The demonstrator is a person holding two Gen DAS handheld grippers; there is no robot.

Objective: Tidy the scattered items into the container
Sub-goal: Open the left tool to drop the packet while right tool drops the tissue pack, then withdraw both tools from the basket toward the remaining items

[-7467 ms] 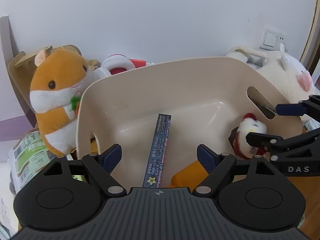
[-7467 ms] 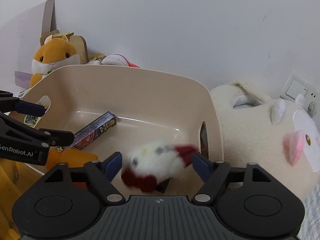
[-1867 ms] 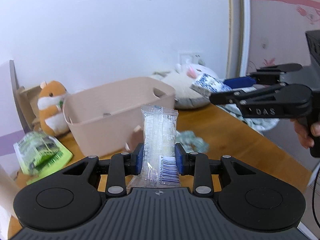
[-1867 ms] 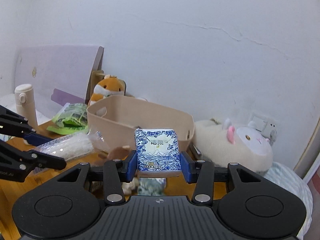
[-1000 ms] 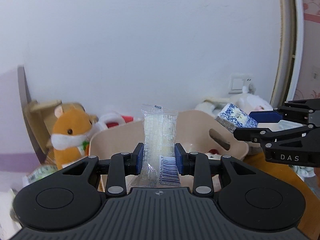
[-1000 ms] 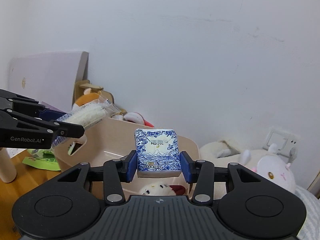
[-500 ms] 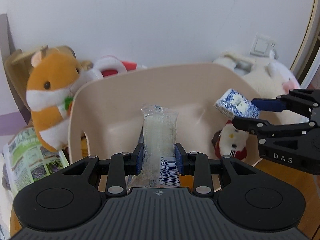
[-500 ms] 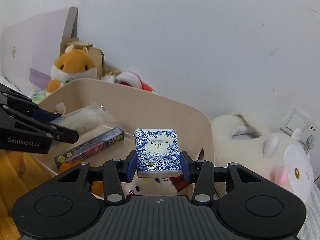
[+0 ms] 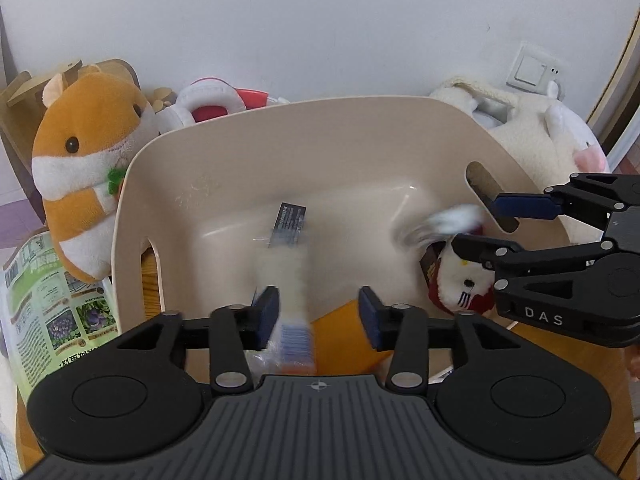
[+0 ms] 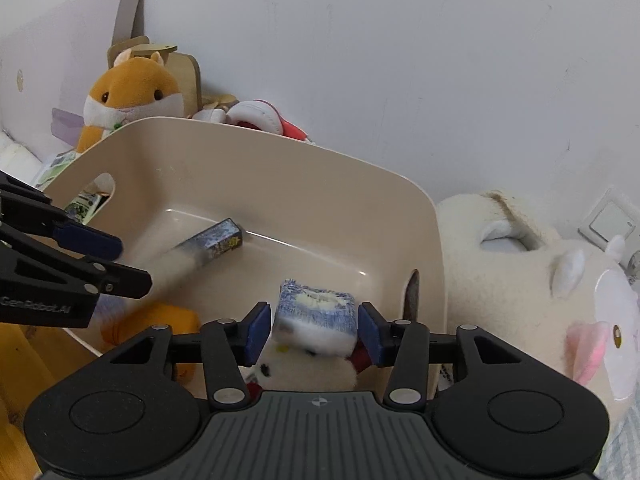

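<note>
Both grippers hang over the beige plastic tub (image 9: 328, 120) with jaws spread wide — the left gripper (image 9: 318, 316) beside a blurred clear snack packet (image 9: 286, 280), the right gripper (image 10: 314, 330) flanking a blurred blue-and-white tissue pack (image 10: 316, 306) near the tub's right wall.

1. We see the beige plastic container (image 9: 248, 168) upright, its side walls cut with handle slots.
2. The clear snack packet (image 9: 286, 292), barcode at its near end, is motion-blurred between the spread jaws over the container.
3. The blue-and-white tissue pack (image 10: 316, 312) is blurred too, loose between open jaws above the white plush kitty (image 9: 464, 280).
4. A long dark box (image 10: 214, 240) lies flat on the container floor, beside an orange item (image 9: 344, 336).
</note>
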